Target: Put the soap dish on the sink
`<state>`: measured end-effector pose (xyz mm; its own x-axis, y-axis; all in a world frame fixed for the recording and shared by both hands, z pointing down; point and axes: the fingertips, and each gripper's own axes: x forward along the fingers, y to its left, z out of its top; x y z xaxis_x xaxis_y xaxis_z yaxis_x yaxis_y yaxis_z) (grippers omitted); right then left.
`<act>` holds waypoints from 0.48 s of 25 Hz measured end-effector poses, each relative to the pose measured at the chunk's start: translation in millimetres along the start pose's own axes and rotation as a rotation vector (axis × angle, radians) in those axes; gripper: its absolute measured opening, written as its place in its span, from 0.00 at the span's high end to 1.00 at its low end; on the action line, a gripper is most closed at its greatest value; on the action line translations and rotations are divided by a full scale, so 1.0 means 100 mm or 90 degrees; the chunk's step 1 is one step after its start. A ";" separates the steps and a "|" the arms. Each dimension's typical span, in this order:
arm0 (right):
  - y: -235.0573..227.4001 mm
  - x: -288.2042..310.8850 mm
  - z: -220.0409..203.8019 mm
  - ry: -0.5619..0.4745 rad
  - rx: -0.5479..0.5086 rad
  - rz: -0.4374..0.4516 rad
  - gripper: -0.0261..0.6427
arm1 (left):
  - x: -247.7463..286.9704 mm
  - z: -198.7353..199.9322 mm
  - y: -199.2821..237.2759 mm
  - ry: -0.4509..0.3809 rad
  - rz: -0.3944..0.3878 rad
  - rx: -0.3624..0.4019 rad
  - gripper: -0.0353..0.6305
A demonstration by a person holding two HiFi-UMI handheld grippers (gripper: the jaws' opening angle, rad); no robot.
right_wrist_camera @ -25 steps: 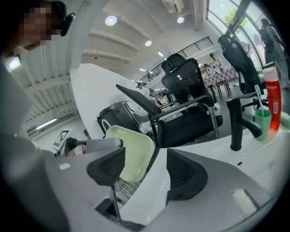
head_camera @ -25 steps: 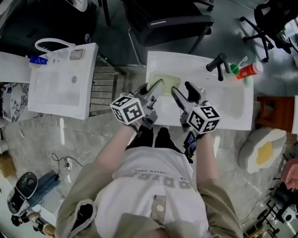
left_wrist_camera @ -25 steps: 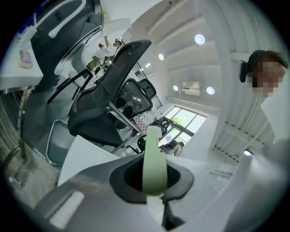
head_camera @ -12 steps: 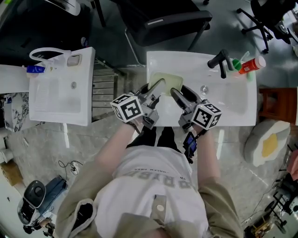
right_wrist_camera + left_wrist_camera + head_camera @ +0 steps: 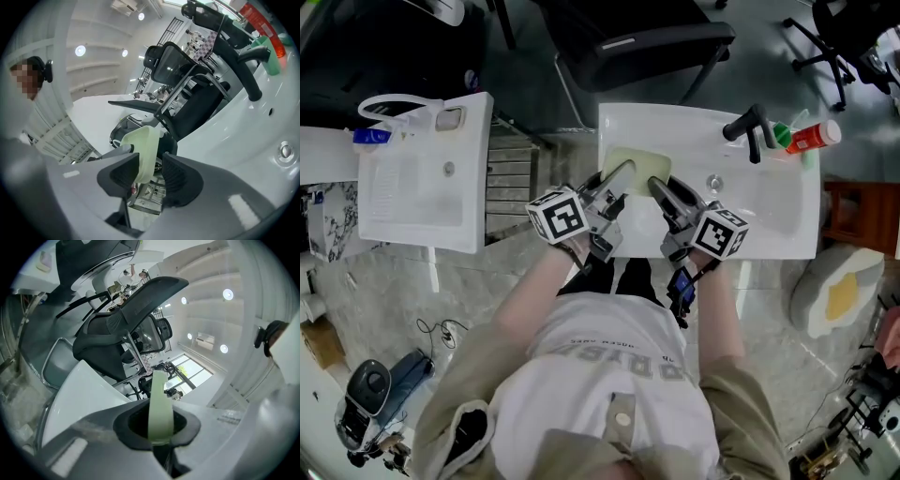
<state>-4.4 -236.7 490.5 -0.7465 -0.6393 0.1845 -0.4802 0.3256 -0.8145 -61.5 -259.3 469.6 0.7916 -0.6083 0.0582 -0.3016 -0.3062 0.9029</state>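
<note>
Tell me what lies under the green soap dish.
Under the soap dish shows only the white sink's flat top. The left gripper, shut on the dish, and the right gripper, fingers just closing around its edge, cover the near side; contact with the sink cannot be told.

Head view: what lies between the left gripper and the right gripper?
The pale green soap dish, over the sink, in the head view. The left gripper grips one rim; the jaws of the right gripper, just closing, straddle the other.
</note>
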 end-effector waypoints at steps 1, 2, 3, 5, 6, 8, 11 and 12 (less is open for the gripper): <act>0.00 0.00 0.00 0.002 0.000 0.000 0.73 | 0.00 0.00 0.01 0.000 0.002 -0.003 0.92; 0.00 0.00 0.00 0.003 -0.001 0.000 0.75 | 0.00 0.00 0.02 -0.001 0.004 -0.006 0.92; 0.00 0.00 0.01 0.005 0.000 -0.001 0.77 | 0.00 0.00 0.03 -0.001 0.007 -0.009 0.92; -0.01 0.00 0.01 0.006 0.005 -0.004 0.81 | -0.01 -0.02 0.07 -0.003 0.014 -0.015 0.92; -0.02 0.00 0.01 0.007 0.009 -0.006 0.82 | -0.01 -0.02 0.09 -0.003 0.017 -0.016 0.92; -0.04 0.00 0.00 0.009 0.018 -0.008 0.83 | -0.01 -0.03 0.11 -0.004 0.018 -0.018 0.92; -0.07 0.01 0.00 0.010 0.034 -0.012 0.83 | 0.00 -0.04 0.15 -0.001 0.024 -0.019 0.92; -0.08 0.01 -0.01 0.010 0.041 -0.016 0.84 | 0.00 -0.05 0.17 0.000 0.027 -0.020 0.92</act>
<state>-1.3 -239.6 497.6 -0.7424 -0.6351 0.2133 -0.4679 0.2636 -0.8436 -64.3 -261.0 486.7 0.7780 -0.6208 0.0968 -0.3188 -0.2572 0.9122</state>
